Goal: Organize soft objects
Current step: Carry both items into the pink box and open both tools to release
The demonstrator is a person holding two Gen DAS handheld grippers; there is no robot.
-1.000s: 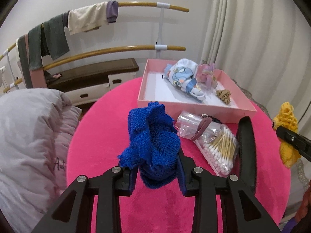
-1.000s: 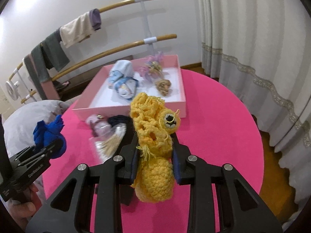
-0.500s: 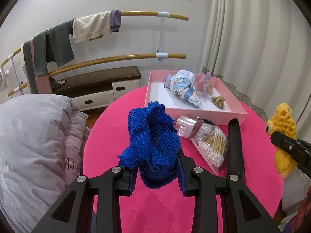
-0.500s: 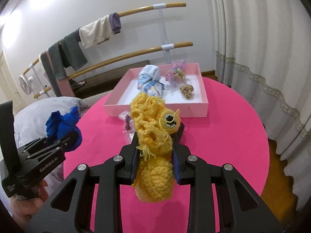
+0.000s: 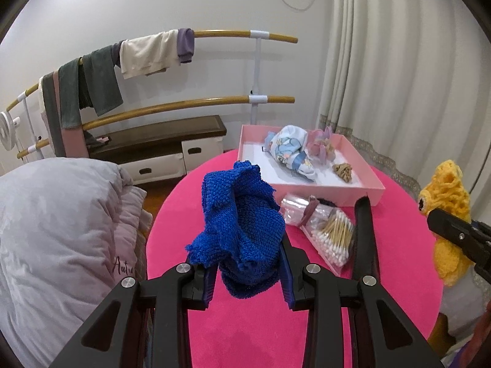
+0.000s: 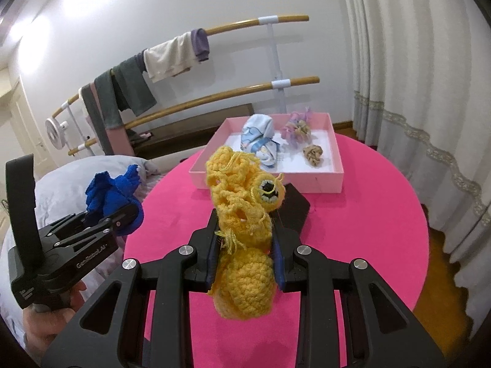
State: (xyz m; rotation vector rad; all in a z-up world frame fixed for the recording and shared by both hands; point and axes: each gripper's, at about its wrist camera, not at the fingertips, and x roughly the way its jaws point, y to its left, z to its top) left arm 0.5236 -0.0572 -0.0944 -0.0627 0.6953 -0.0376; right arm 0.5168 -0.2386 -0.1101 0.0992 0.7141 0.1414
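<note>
My left gripper (image 5: 245, 271) is shut on a blue knitted cloth (image 5: 242, 220) and holds it above the near left of the round pink table (image 5: 245, 325). It also shows in the right wrist view (image 6: 113, 196). My right gripper (image 6: 245, 257) is shut on a yellow crocheted toy (image 6: 242, 233), held above the table; the toy shows at the right edge of the left wrist view (image 5: 448, 202). A pink tray (image 5: 368, 188) at the table's far side holds a light blue printed cloth bundle (image 5: 291, 150), a pink-purple scrunchie (image 5: 322, 144) and a tan scrunchie (image 5: 342, 170).
A clear bag of cotton swabs (image 5: 328, 233) and a black strap (image 5: 363, 233) lie in front of the tray. A grey duvet (image 5: 55, 233) lies left of the table. A rail with hanging clothes (image 5: 144, 52) and a low bench (image 5: 159, 141) stand behind. Curtains (image 5: 399, 76) hang at right.
Both grippers have pulled back and risen from the tray, still holding their items. The tray and swab bag look farther away and more of the table shows.
</note>
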